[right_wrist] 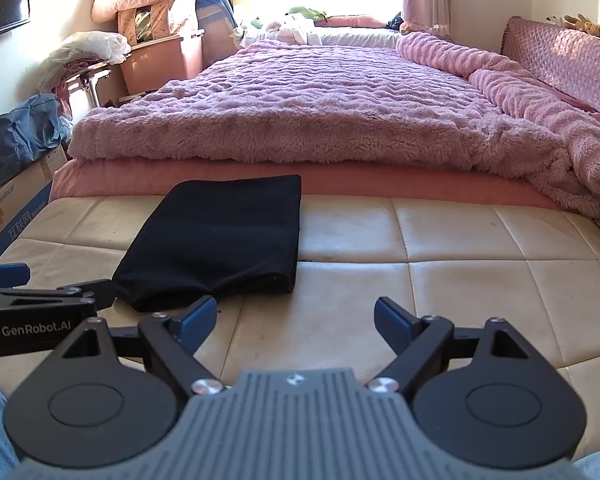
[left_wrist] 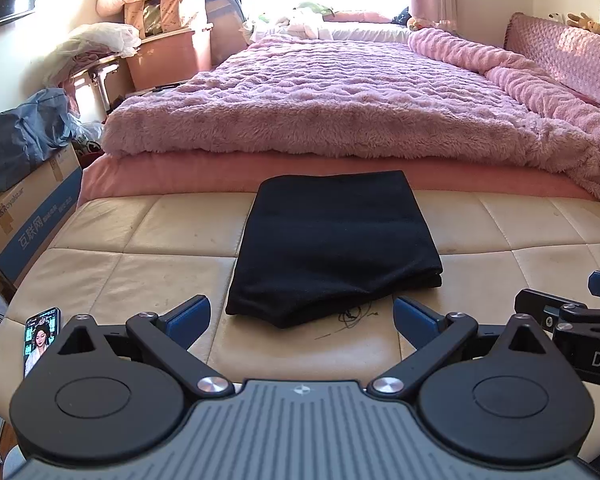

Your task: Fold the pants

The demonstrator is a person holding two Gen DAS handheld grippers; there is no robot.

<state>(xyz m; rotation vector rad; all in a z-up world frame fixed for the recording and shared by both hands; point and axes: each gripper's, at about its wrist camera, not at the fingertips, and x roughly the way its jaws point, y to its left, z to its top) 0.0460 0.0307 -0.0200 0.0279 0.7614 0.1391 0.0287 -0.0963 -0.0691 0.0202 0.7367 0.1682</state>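
Cream bench (left_wrist: 140, 232) carries our folded black pants (left_wrist: 332, 248): soft, limp, best pinched at near-edge corners; left gripper (left_wrist: 302, 316) and right gripper (right_wrist: 294, 320) gape wide, empty.

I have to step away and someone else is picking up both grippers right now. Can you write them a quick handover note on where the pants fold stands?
Left gripper: open, empty, hovering just short of the near edge of the pants.
Right gripper: open, empty, over bare bench to the right of the pants.
Black pants: lying on the cream tufted bench at the foot of the bed, already folded into a compact, layered rectangle; neither gripper touches them.
Done: the fold looks essentially complete.
Left: the near left corner bulges out unevenly, so maybe tidy that edge; otherwise just back both grippers off. A phone sits at the bench's left edge; keep clear.
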